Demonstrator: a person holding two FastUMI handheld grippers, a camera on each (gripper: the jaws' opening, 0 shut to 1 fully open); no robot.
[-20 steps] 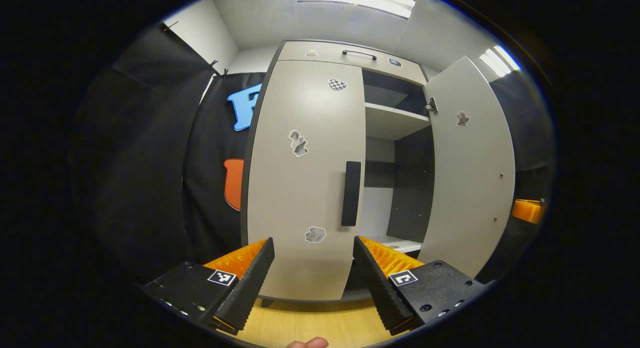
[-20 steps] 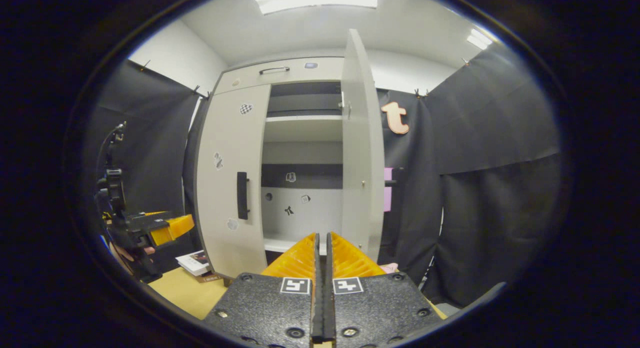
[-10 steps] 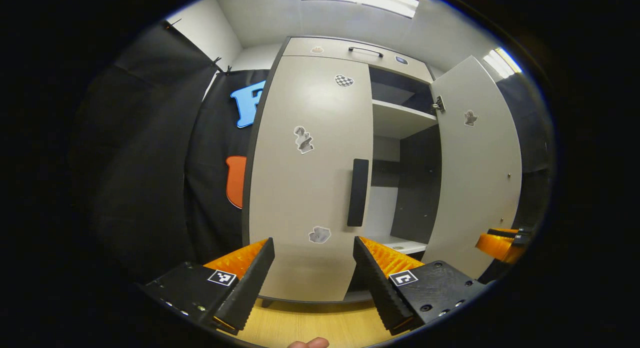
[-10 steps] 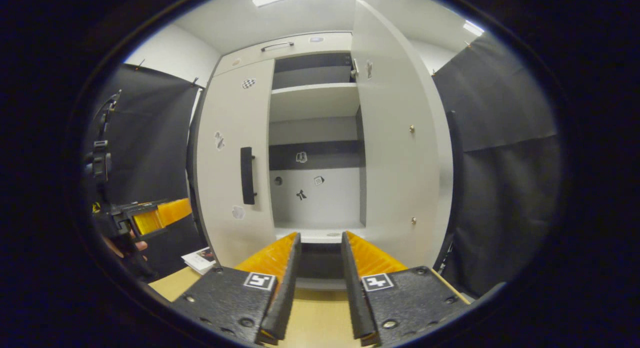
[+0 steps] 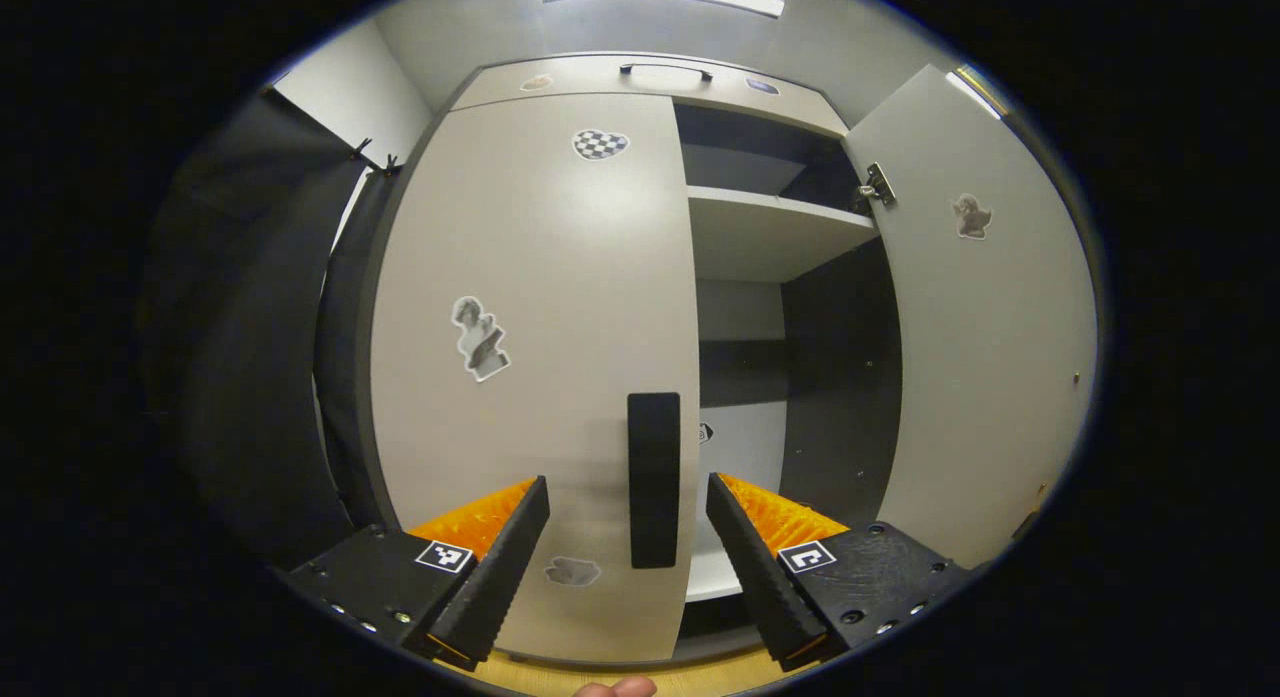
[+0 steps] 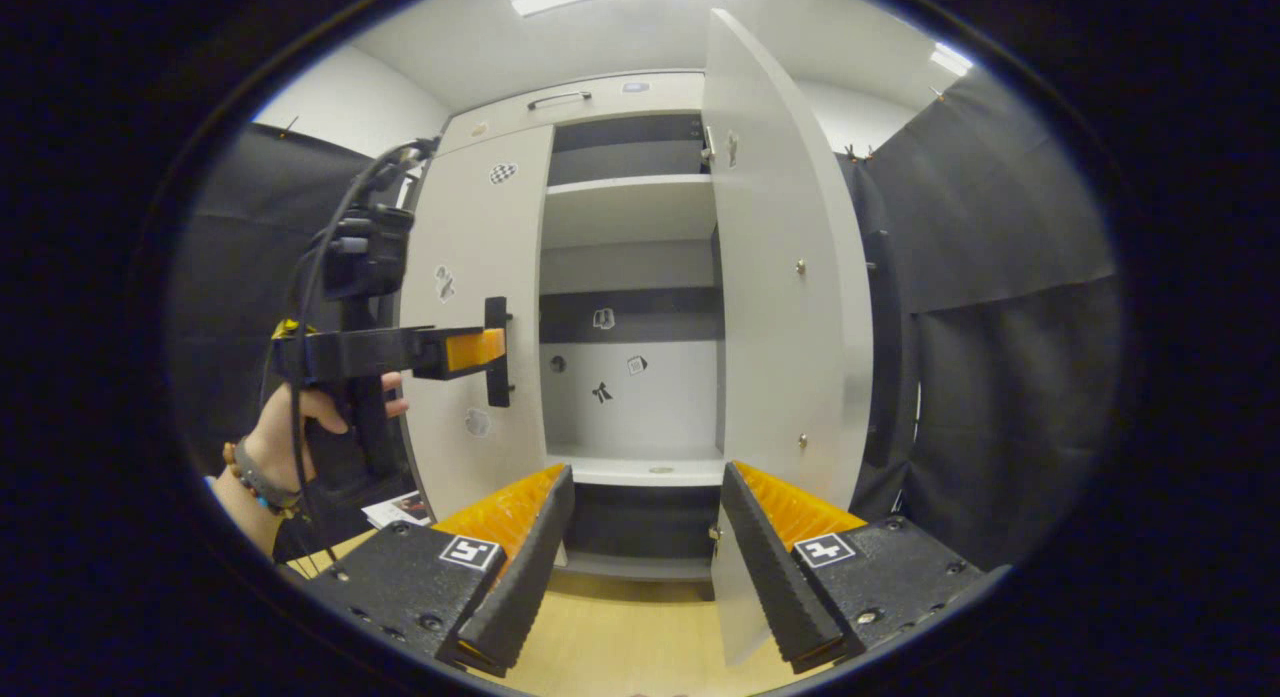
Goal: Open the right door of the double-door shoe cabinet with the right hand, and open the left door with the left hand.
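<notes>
Reaching toward the shoe cabinet (image 6: 620,277), the left gripper (image 5: 628,537) is held level, its jaws spread wide with the left door's black handle (image 5: 653,480) standing upright between the fingertips — nothing pinched; gaps show on both sides of the handle. In the right gripper view the same tool (image 6: 480,349) points at that handle (image 6: 496,351) from the cabinet's left side, tips at or just short of it; contact cannot be judged. A hand (image 6: 300,417) grips the tool's post from below, wrist bent up, bracelets on the wrist, a cable looping up over the device.

The right gripper (image 6: 645,552) sits low in front of the cabinet's open half, jaws wide apart, holding nothing.

Left door (image 5: 530,337) closed flat against the cabinet, stickers on its face. Right door (image 6: 780,277) swung out — its inner face turned toward the cabinet's middle, hinge (image 5: 875,185) visible at its top. White shelf (image 6: 625,202) and dark back panel exposed inside; a few small stickers on the back wall, too small to make out.

Cabinet's foot is cut off by both sets of fingers. A fingertip (image 5: 615,688) pokes in below the left door. Something flat like a booklet (image 6: 400,507) lies on the wood floor (image 6: 640,637) by the cabinet's left corner, half hidden.
</notes>
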